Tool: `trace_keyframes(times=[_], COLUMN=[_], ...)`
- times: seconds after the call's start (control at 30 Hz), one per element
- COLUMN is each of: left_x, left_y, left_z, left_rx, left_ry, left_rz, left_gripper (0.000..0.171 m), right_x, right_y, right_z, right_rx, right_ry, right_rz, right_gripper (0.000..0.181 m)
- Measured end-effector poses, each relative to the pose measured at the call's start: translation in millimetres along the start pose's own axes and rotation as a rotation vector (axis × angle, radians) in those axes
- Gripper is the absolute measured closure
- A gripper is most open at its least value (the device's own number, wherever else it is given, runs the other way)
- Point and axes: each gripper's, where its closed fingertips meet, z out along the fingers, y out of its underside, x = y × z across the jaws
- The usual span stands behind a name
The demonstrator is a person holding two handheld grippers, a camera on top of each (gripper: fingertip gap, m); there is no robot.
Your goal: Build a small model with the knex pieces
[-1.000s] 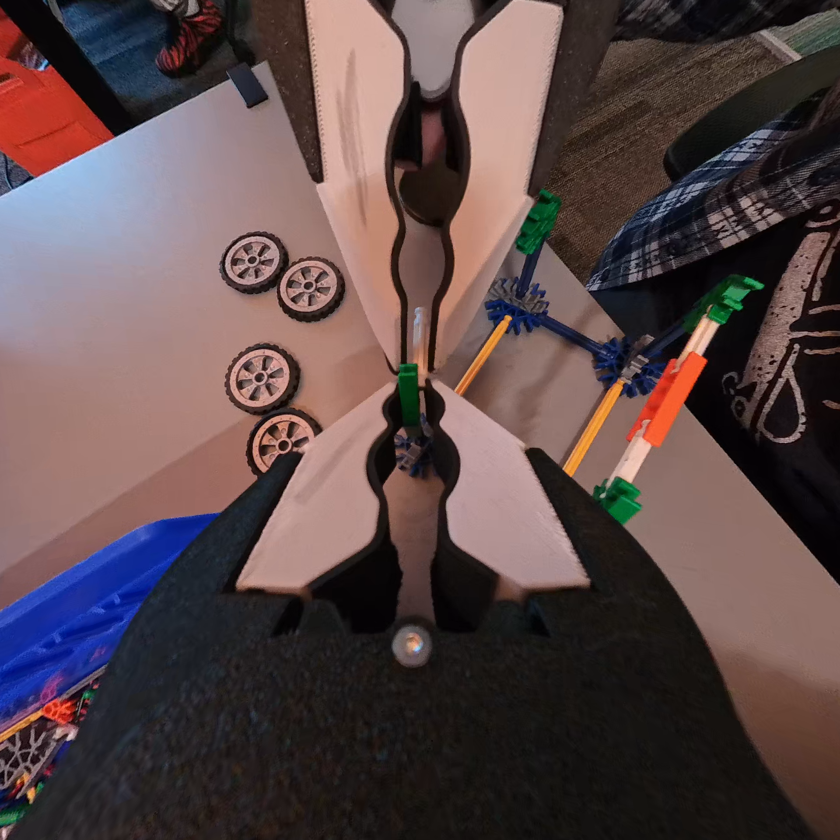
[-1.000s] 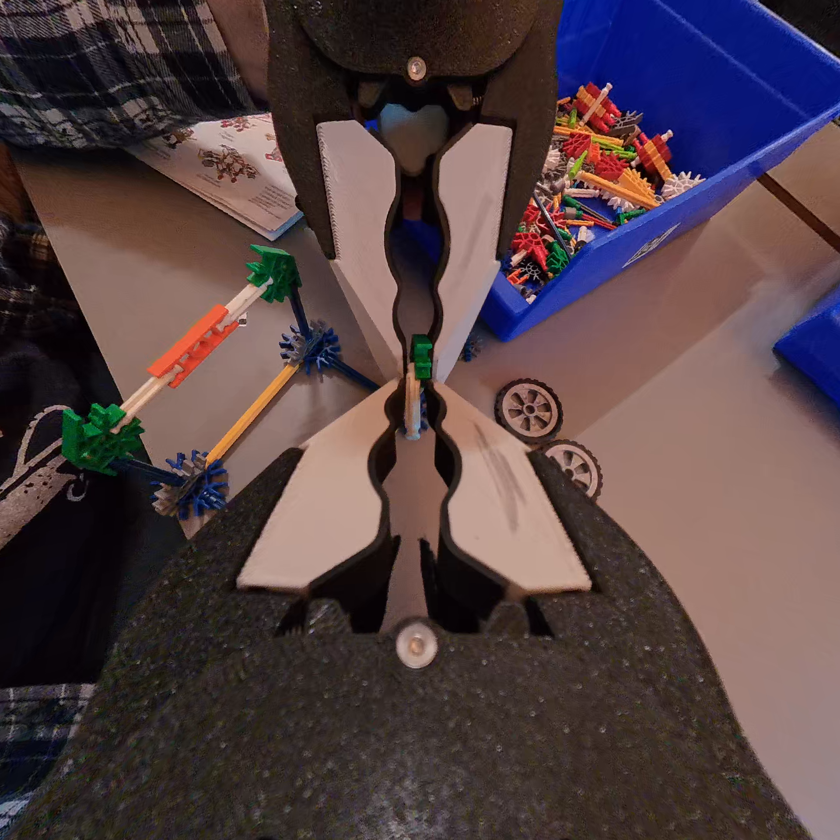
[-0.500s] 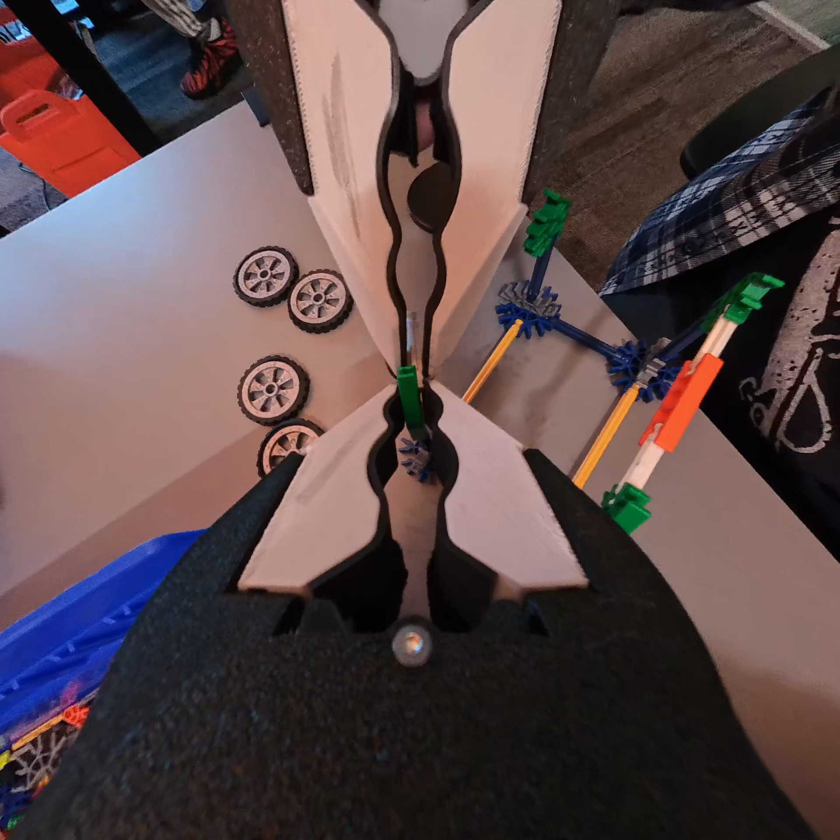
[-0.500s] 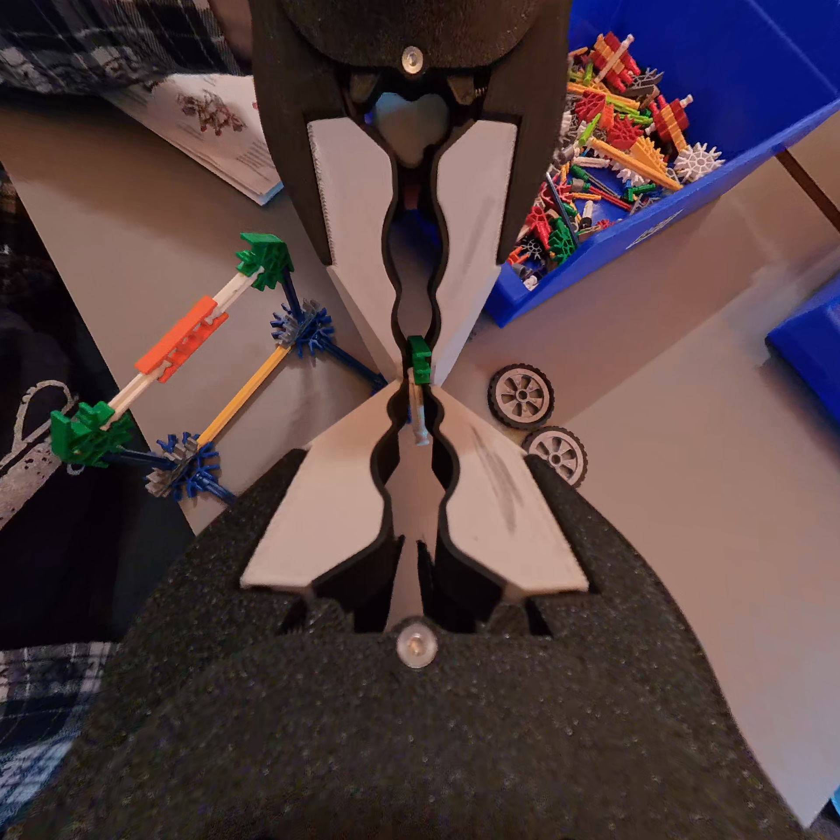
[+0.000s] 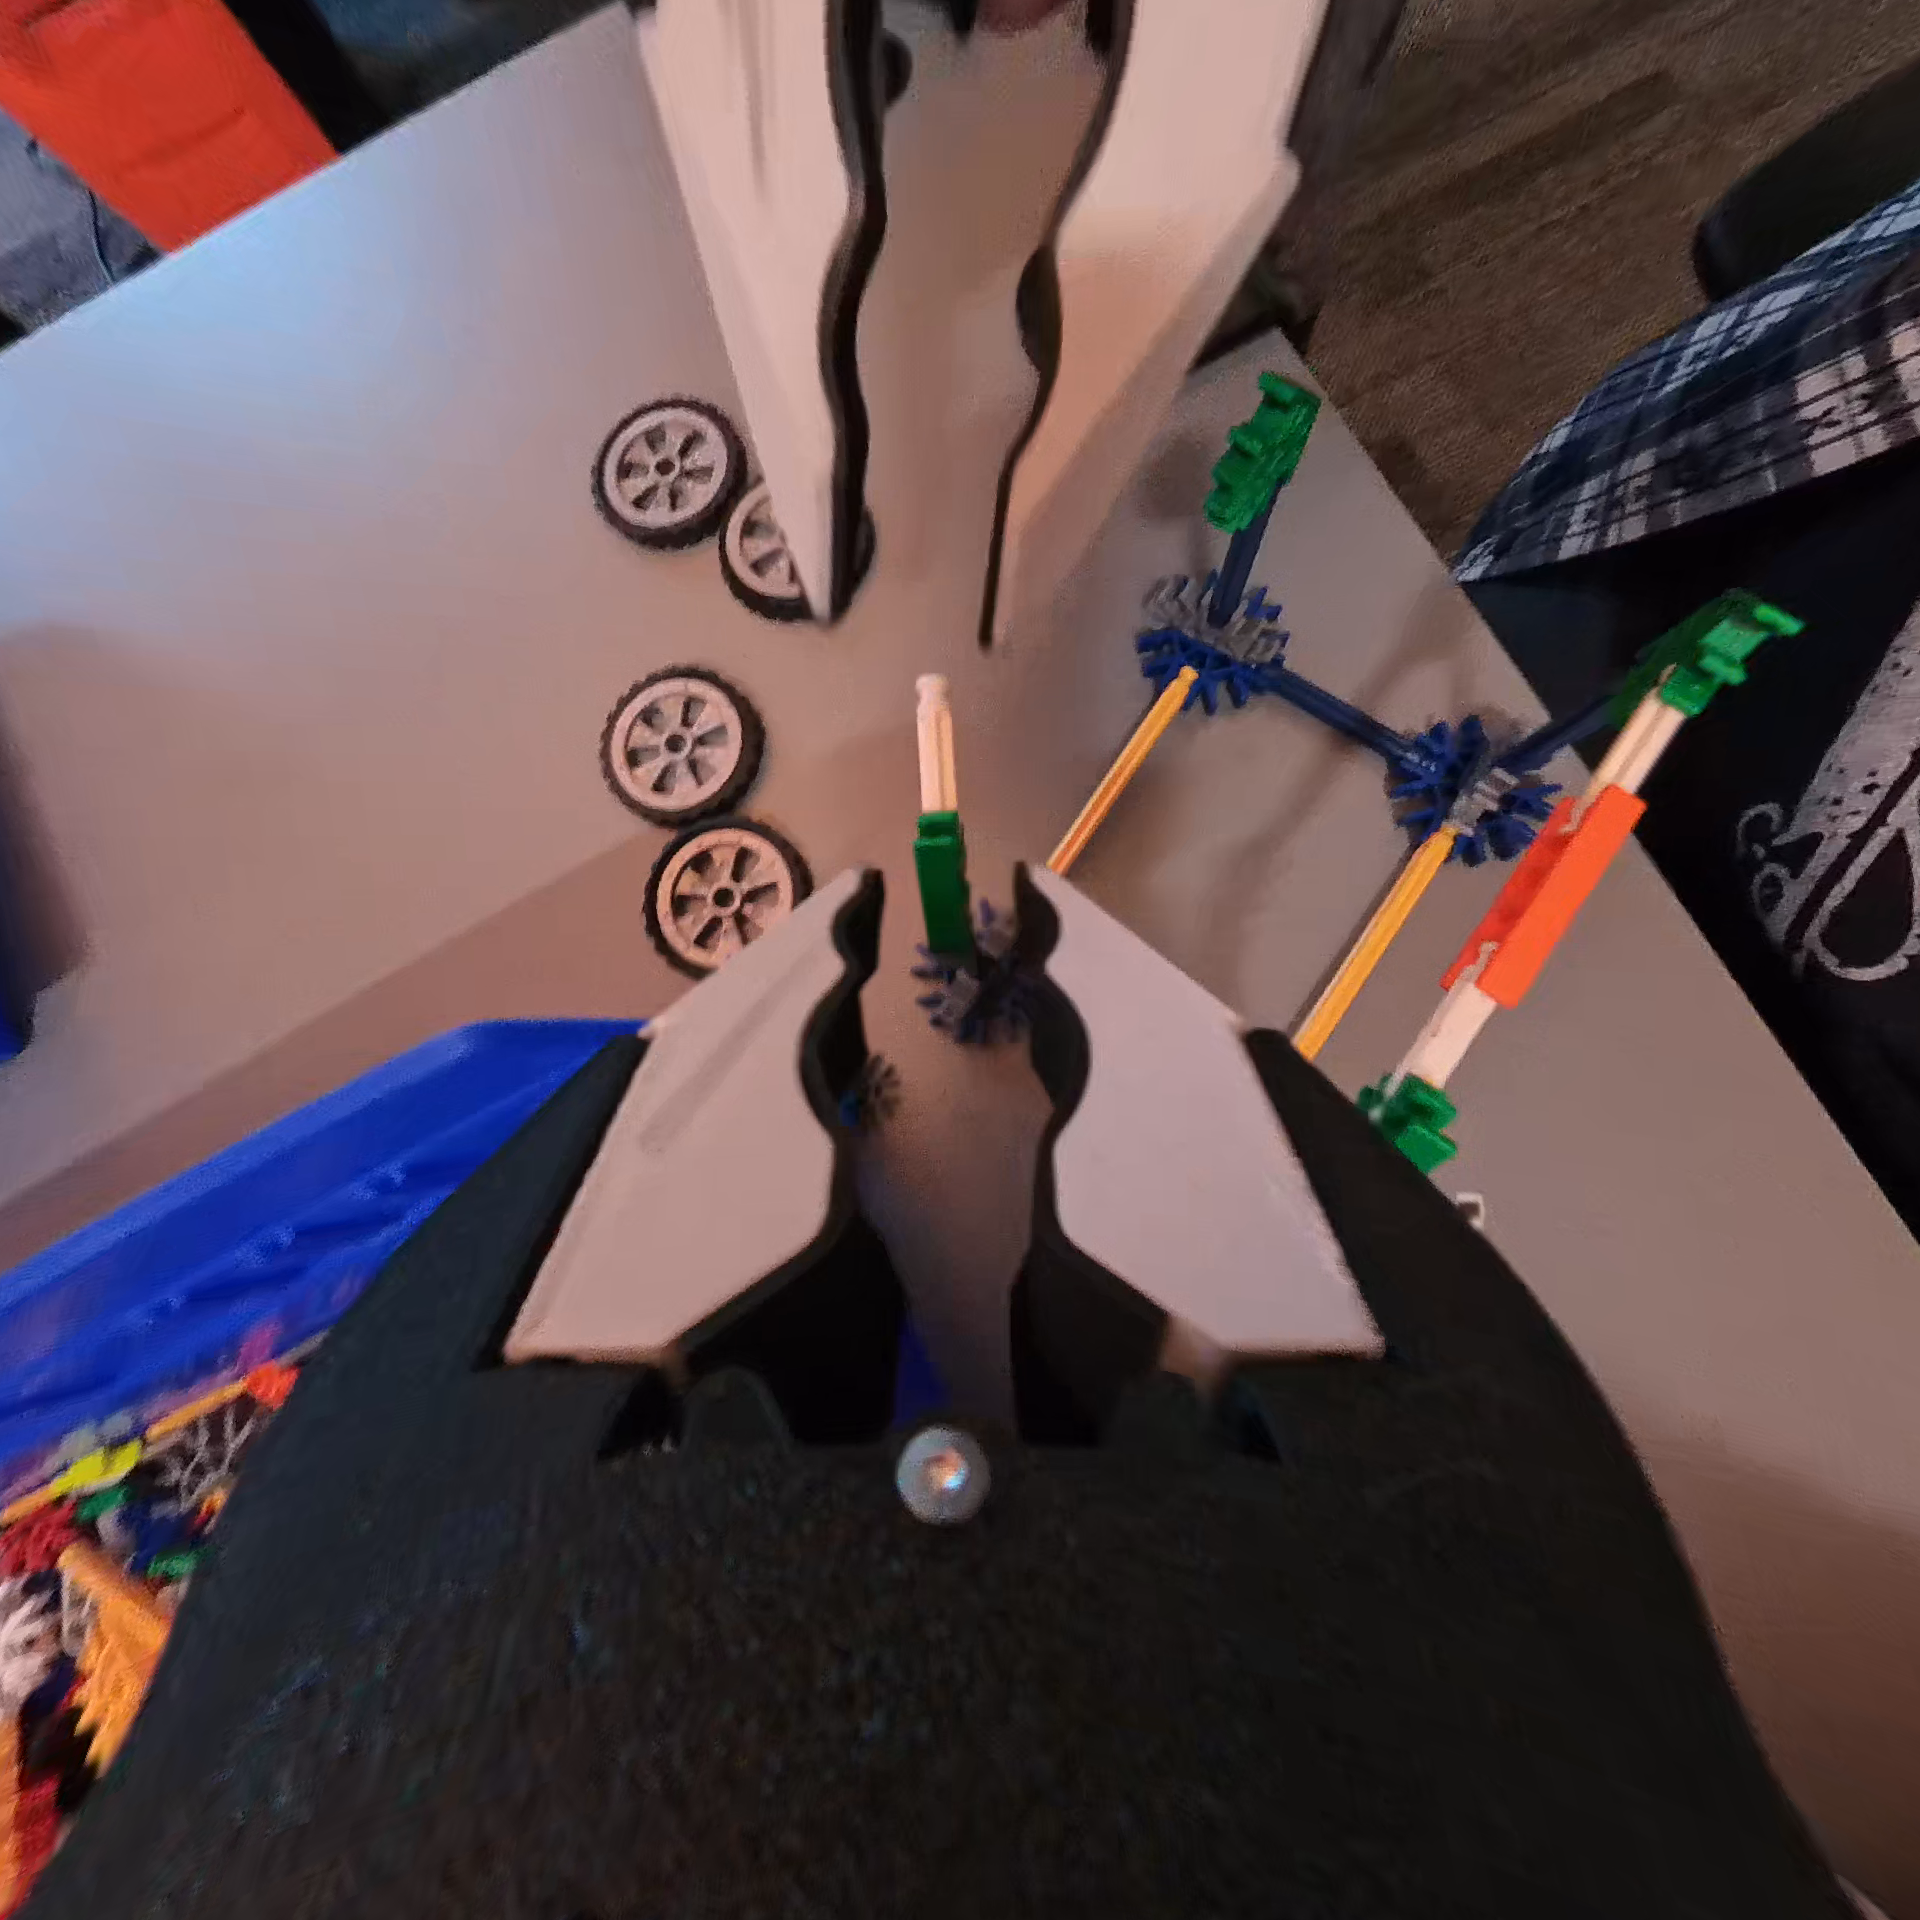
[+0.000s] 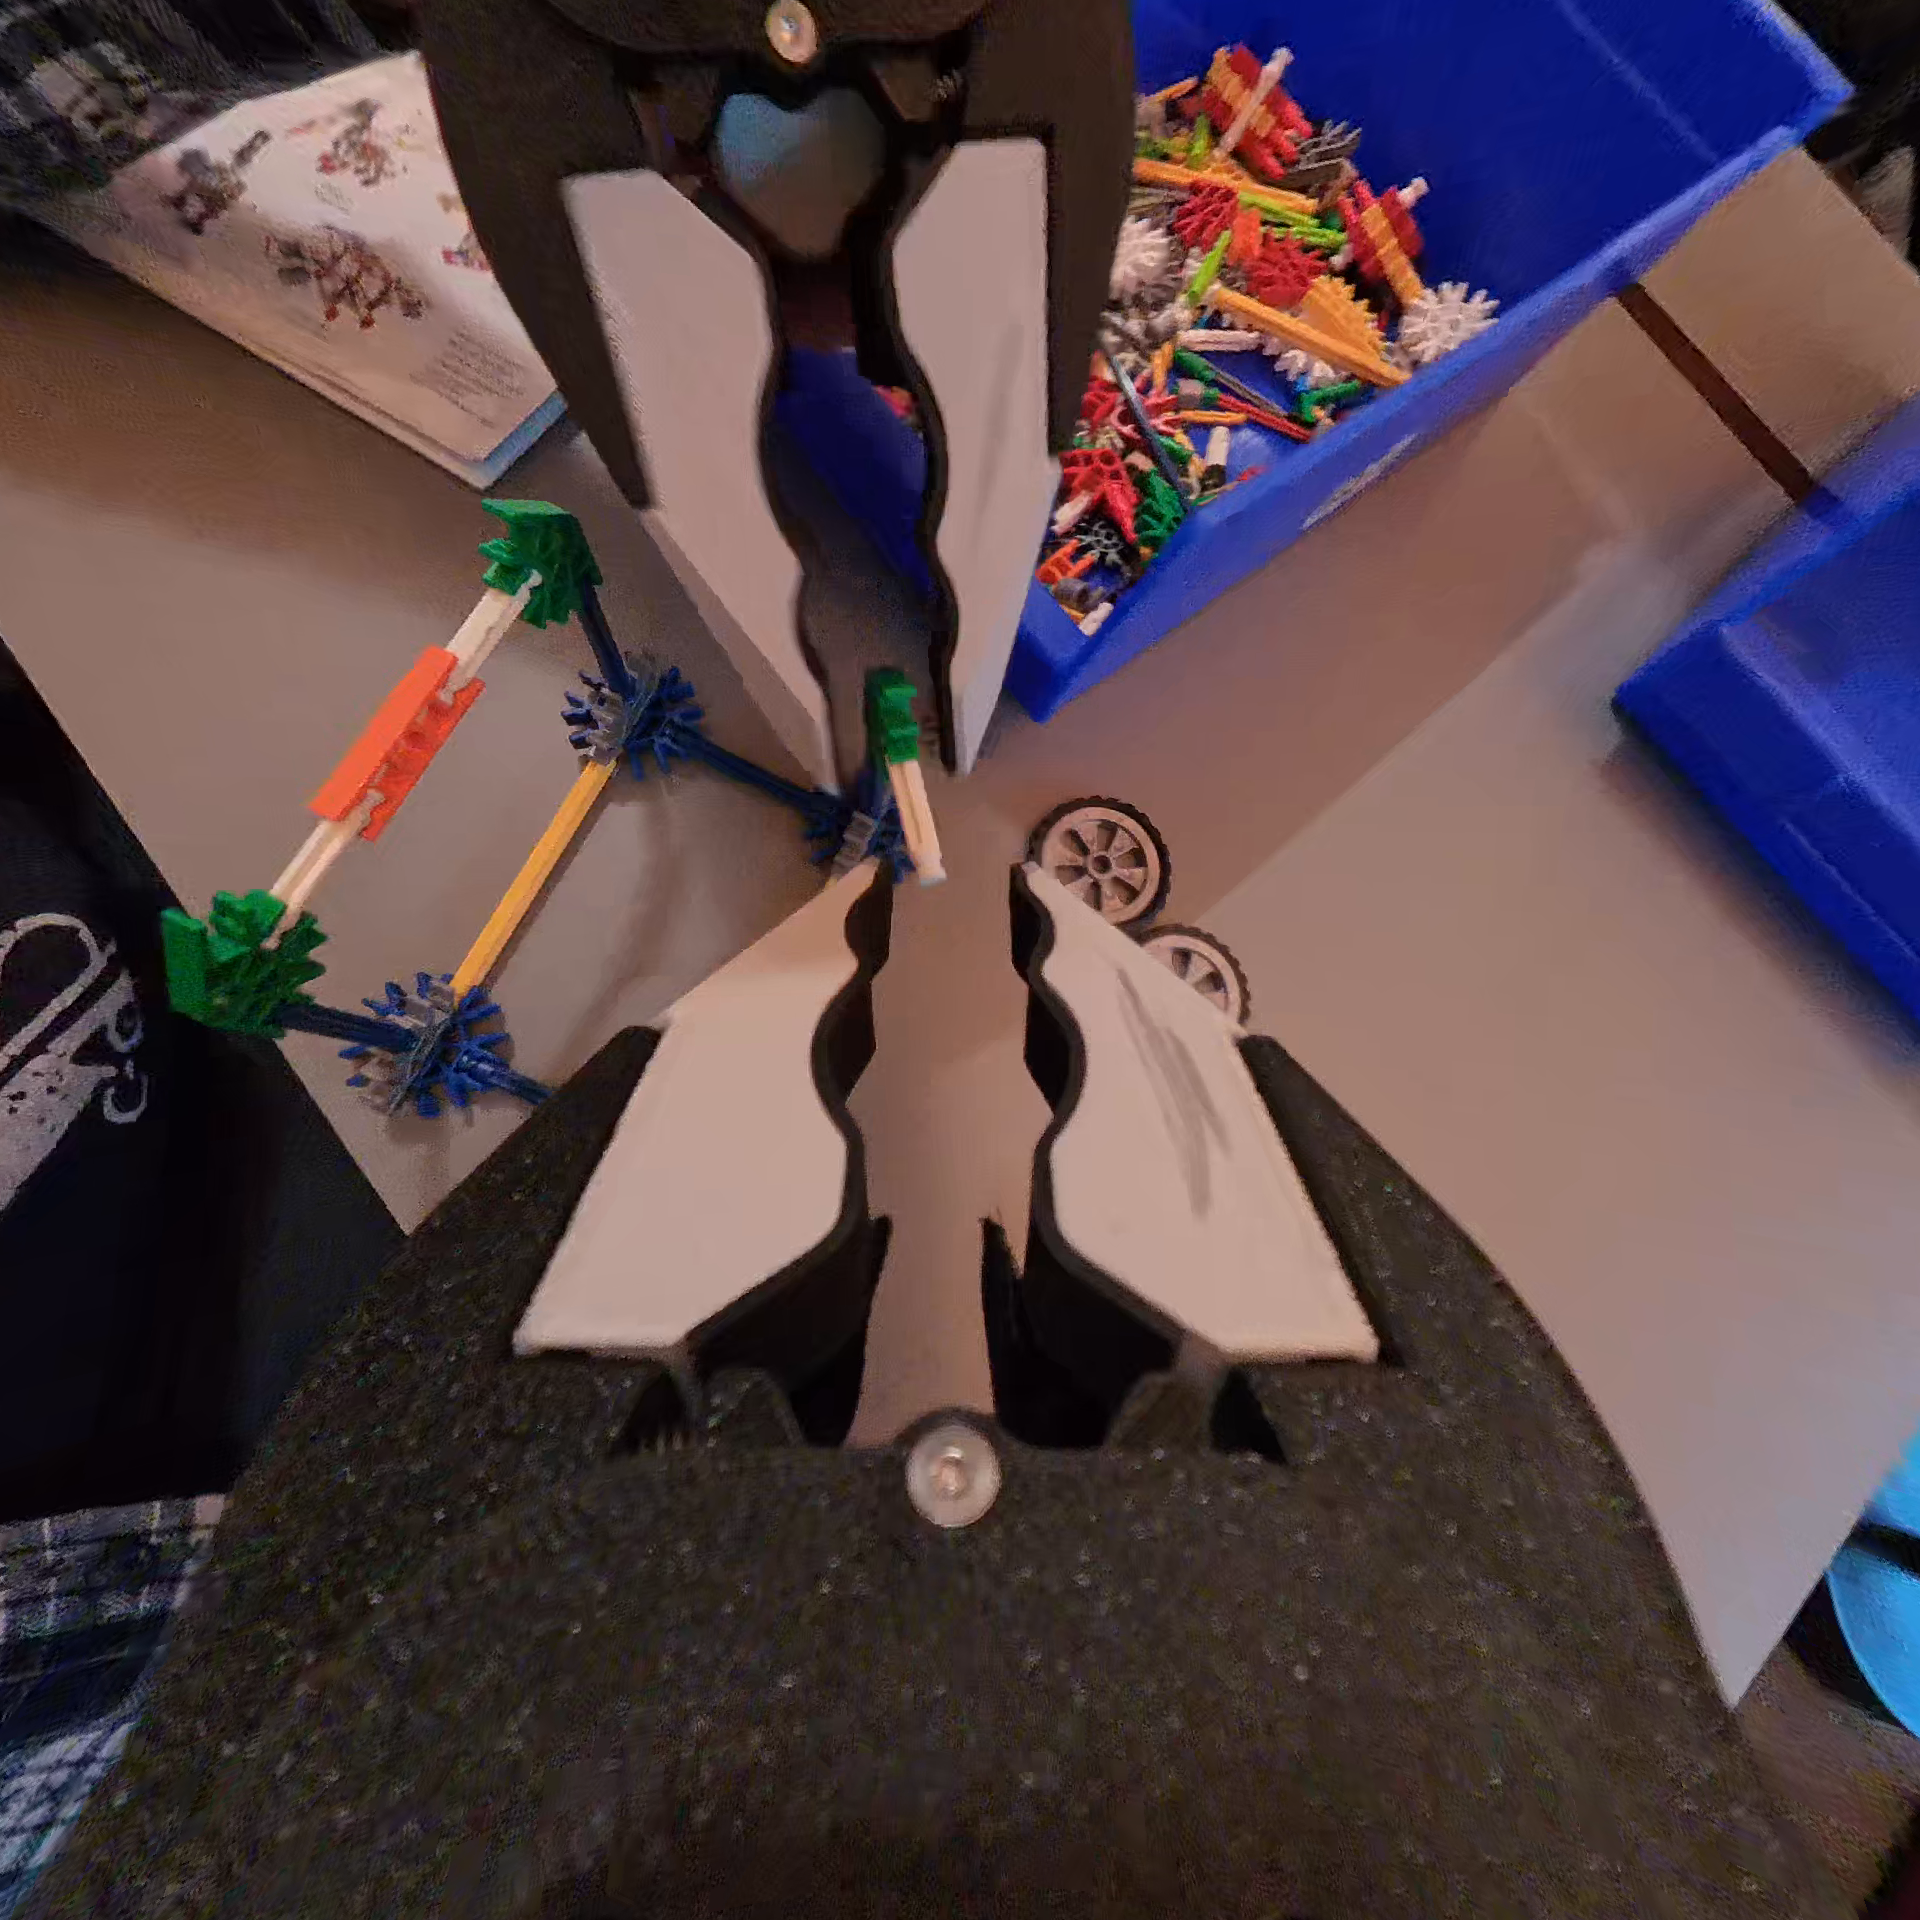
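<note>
- Our left tongs [image 5: 948,904] stand parted, with a green connector [image 5: 941,879] in the gap between the tips. Whether either tip touches it we cannot tell.
- A white rod [image 5: 935,740] sticks out of that green connector, pointing away from our left tongs toward the right tongs. Its far end is free.
- A blue spiky connector [image 5: 982,1003] sits just under the green one, between the left tips, and joins the rod-and-connector frame [image 5: 1340,717] that lies on the grey tabletop [image 5: 312,499] to the right of the left tongs.
- Our right tongs [image 6: 951,883] are parted and hold nothing. The free end of the white rod lies just ahead of their left tip, apart from it.
- From the right wrist view, the frame spreads to the left of the right tongs: an orange clip [image 6: 395,743] on a white rod, a yellow rod [image 6: 535,878], green corner connectors and blue hubs.
- Four grey wheels [image 5: 681,743] with black tyres lie flat on the tabletop left of the left tongs. Two of them show just right of the right tips.
- A blue bin [image 6: 1538,135] of mixed coloured pieces stands beyond the right tongs, to their right. An open booklet [image 6: 312,249] lies beyond them to the left.
- A second blue bin [image 6: 1808,686] edges in at far right.
</note>
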Motion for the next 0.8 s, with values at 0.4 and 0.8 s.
trace_keyframes(times=[0.4,0.8], left_x=[-61.0,-95.9], left_y=[31.9,135.8], left_z=[-131.8,-150.1], left_rx=[-0.005,-0.396], left_ry=[-0.407,-0.524], left_rz=[-0.116,-0.257], left_gripper=[0.138,0.146], right_x=[16.0,15.6], right_y=[22.1,48.4], right_z=[-29.5,-7.4], right_rx=[0.182,0.197], right_ry=[0.08,0.075], right_rz=[0.177,0.248], right_gripper=[0.16,0.16])
